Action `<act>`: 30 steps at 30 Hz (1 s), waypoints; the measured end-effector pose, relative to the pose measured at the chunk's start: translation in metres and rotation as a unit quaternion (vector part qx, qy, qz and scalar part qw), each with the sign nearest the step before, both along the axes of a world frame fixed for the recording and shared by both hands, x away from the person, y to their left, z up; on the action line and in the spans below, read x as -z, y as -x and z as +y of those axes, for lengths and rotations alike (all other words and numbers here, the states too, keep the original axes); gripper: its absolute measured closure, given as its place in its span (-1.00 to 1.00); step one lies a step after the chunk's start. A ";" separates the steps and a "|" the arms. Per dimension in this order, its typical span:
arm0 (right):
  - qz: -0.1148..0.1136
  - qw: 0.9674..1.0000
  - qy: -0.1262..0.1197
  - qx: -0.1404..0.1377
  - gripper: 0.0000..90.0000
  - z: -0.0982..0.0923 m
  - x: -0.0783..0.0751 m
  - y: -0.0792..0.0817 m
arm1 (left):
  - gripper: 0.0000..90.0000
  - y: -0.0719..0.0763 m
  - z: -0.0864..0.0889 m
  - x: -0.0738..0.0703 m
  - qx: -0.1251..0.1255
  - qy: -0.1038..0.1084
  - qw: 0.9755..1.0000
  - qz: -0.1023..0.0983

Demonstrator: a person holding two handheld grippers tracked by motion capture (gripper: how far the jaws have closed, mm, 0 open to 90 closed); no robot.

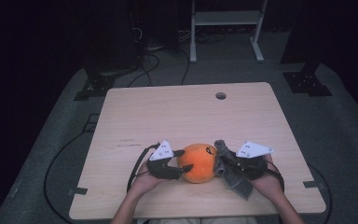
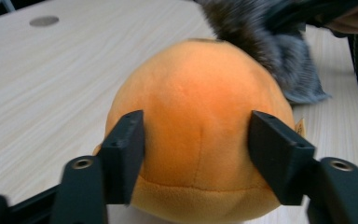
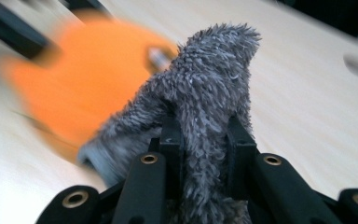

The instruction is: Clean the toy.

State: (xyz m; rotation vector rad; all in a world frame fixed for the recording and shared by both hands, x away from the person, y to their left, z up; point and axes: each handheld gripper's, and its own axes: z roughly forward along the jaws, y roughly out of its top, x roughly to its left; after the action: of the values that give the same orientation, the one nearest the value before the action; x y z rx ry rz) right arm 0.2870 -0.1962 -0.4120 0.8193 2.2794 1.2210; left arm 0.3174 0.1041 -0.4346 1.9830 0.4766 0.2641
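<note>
A pale wood table (image 1: 168, 112) stands on grey carpet in a dark room — near its front edge, the left gripper (image 1: 182, 162) clamps the orange plush ball (image 1: 198, 162), and the right gripper (image 1: 224, 161) pinches the grey fuzzy cloth (image 1: 235, 179) just beside it.

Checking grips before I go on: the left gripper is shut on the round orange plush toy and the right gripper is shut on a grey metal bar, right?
Not quite. The right gripper is shut on a fuzzy grey cloth, not a metal bar; the right gripper view shows it. The left gripper is indeed shut on the round orange plush toy.
</note>
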 end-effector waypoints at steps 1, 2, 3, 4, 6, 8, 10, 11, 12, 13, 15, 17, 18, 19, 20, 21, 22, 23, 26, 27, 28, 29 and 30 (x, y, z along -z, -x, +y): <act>-0.007 1.000 -0.014 -0.019 0.62 0.005 -0.006 0.006 | -0.11 0.000 -0.002 0.000 -0.005 0.004 1.000 0.000; -0.010 0.999 -0.020 -0.039 0.62 0.011 -0.010 0.011 | -0.10 -0.001 -0.005 0.000 -0.010 0.006 1.000 0.000; -0.015 0.998 -0.008 -0.055 0.62 0.020 -0.011 0.015 | -0.10 -0.001 -0.006 0.000 -0.011 0.005 1.000 0.000; -0.018 0.998 0.005 -0.058 0.62 0.025 -0.009 0.016 | -0.11 0.000 -0.006 -0.001 -0.012 0.001 1.000 0.001; -0.017 0.998 0.027 -0.056 0.62 0.033 0.000 0.013 | -0.11 0.001 -0.006 0.000 -0.009 -0.006 1.000 -0.001; -0.015 0.998 0.032 -0.046 0.62 0.030 0.007 0.008 | -0.11 0.001 -0.005 0.002 -0.011 -0.004 1.000 -0.004; -0.016 0.999 0.040 -0.026 0.62 0.022 0.009 0.002 | -0.10 -0.001 -0.003 0.002 -0.012 -0.002 1.000 0.001; -0.014 0.999 0.042 -0.016 0.62 0.018 0.009 0.000 | -0.10 -0.001 -0.003 0.003 -0.013 -0.003 1.000 0.003; -0.011 0.999 0.043 -0.001 0.62 0.013 0.010 -0.002 | -0.10 -0.002 -0.003 0.003 -0.015 -0.003 1.000 0.004; -0.008 0.999 0.047 0.013 0.63 0.007 0.011 -0.004 | -0.10 -0.003 -0.004 0.004 -0.018 0.000 1.000 0.006; -0.015 0.999 0.038 0.012 0.63 0.005 0.007 -0.002 | -0.09 -0.004 -0.006 0.004 -0.021 -0.003 1.000 0.003; -0.024 0.999 0.026 -0.011 0.63 0.013 0.002 0.004 | -0.09 -0.005 -0.008 0.003 -0.025 -0.003 1.000 0.002; -0.027 0.999 0.028 -0.021 0.63 0.017 0.001 0.006 | -0.10 -0.005 -0.008 0.003 -0.026 -0.003 1.000 0.003; -0.029 0.998 0.040 -0.026 0.62 0.022 0.002 0.008 | -0.13 -0.004 -0.007 0.001 -0.024 -0.004 1.000 0.008; -0.033 0.997 0.059 -0.025 0.62 0.027 0.005 0.008 | -0.25 -0.004 -0.006 -0.001 -0.024 -0.006 1.000 0.010; -0.034 0.997 0.067 -0.022 0.62 0.029 0.008 0.008 | -0.39 -0.002 -0.004 -0.005 -0.030 -0.004 0.999 0.011; -0.030 0.997 0.066 -0.019 0.62 0.027 0.012 0.005 | -0.57 -0.002 -0.003 -0.008 -0.034 -0.007 0.999 0.013; -0.024 0.998 0.059 -0.015 0.62 0.025 0.012 0.003 | -0.67 -0.001 -0.001 -0.010 -0.030 -0.007 0.999 0.023; -0.019 0.998 0.055 -0.004 0.62 0.016 0.014 0.000 | -0.49 -0.001 0.000 -0.008 -0.006 -0.006 0.999 0.037; -0.015 0.998 0.054 -0.002 0.62 0.015 0.015 -0.002 | -0.39 -0.001 0.000 -0.007 -0.003 -0.003 0.999 0.037; -0.013 0.998 0.055 0.000 0.62 0.013 0.015 -0.003 | -0.32 -0.002 -0.001 -0.006 -0.003 -0.002 0.999 0.036; -0.012 0.998 0.056 0.003 0.62 0.012 0.016 -0.004 | -0.27 -0.003 -0.002 -0.005 -0.006 0.001 0.999 0.035; -0.013 0.998 0.059 0.006 0.62 0.011 0.016 -0.004 | -0.23 -0.003 -0.002 -0.005 -0.012 0.003 0.999 0.035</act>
State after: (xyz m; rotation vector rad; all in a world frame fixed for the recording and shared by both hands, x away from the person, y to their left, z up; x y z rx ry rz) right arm 0.2913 -0.1853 -0.4278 0.7676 2.2984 1.0746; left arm 0.3208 0.1019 -0.4300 1.9868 0.5443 0.2089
